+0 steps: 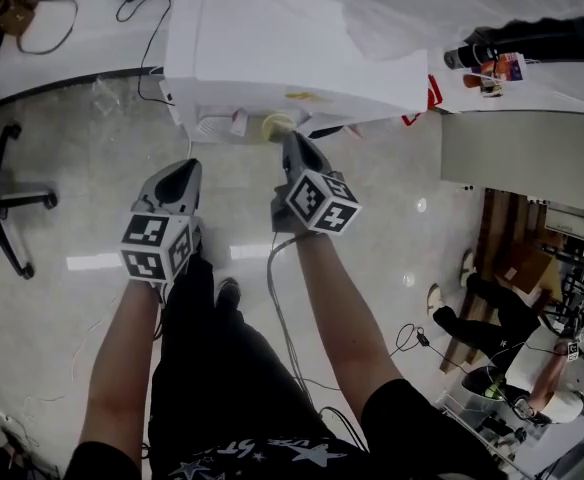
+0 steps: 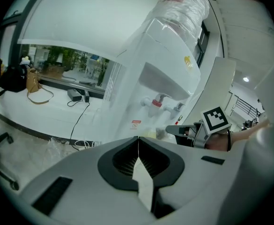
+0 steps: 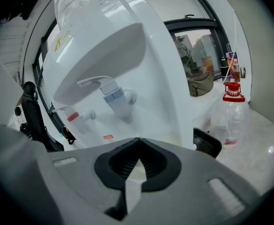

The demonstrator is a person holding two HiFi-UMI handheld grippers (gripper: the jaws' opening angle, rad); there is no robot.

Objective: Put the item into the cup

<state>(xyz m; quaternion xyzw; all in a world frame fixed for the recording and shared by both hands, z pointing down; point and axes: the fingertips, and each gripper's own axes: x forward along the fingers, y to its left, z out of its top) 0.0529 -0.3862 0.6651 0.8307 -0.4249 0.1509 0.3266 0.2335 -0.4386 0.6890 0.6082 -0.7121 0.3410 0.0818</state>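
A white water dispenser (image 1: 292, 43) stands on the floor in front of me. A pale yellow cup (image 1: 277, 125) sits in its tap recess, below the red tap (image 2: 156, 103) and the blue tap (image 3: 113, 96). My right gripper (image 1: 292, 146) is shut, its tip right beside the cup; I cannot tell whether they touch. The cup shows faintly as a yellowish shape (image 2: 150, 133) in the left gripper view, and the jaws hide it in the right gripper view. My left gripper (image 1: 184, 173) hangs shut farther left and back, with nothing in it. No loose item is visible.
A black office chair (image 1: 2, 203) stands at the left and a cable (image 1: 277, 308) trails over the floor. A clear bottle with a red cap (image 3: 231, 111) and a black object (image 3: 206, 143) sit right of the dispenser. A person (image 1: 532, 358) is at the lower right.
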